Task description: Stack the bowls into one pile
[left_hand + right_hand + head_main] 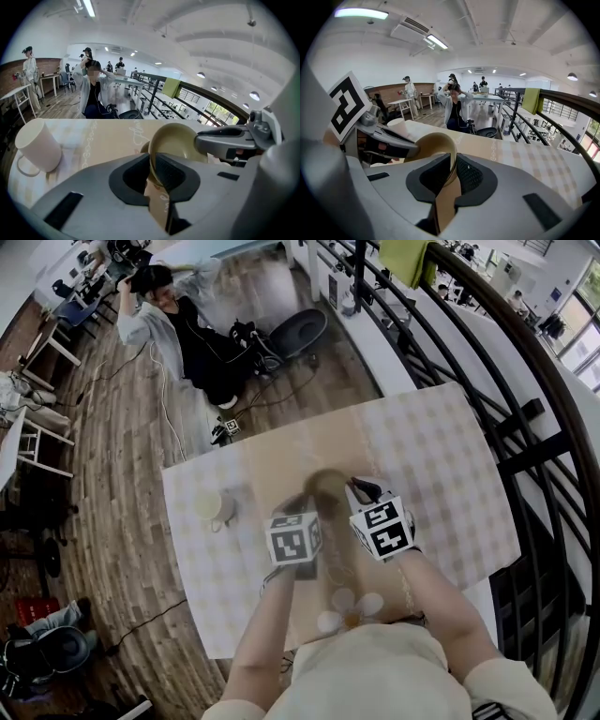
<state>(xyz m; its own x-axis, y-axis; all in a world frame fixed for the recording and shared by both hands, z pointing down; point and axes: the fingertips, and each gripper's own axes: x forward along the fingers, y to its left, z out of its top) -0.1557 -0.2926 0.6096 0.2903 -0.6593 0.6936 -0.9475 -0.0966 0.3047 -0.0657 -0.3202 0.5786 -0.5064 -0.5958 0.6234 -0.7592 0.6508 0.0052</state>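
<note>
A tan bowl (326,486) hangs tilted over the middle of the checked table (441,465), blurred in the head view. My left gripper (302,505) is shut on the bowl's near rim; in the left gripper view the rim (154,161) runs between the jaws, and the bowl's (180,140) inside faces the camera. My right gripper (362,489) is shut on the opposite rim; the right gripper view shows that rim (453,161) pinched between its pads. Each gripper appears in the other's view: the right gripper (225,140) and the left gripper (386,138). A sliver of brown (142,148) behind the bowl is unclear.
A white cup (212,506) with a handle stands on the table's left part, and it shows large at the left of the left gripper view (38,145). A dark railing (525,409) runs along the table's right. A person (183,329) sits on the wooden floor beyond the table.
</note>
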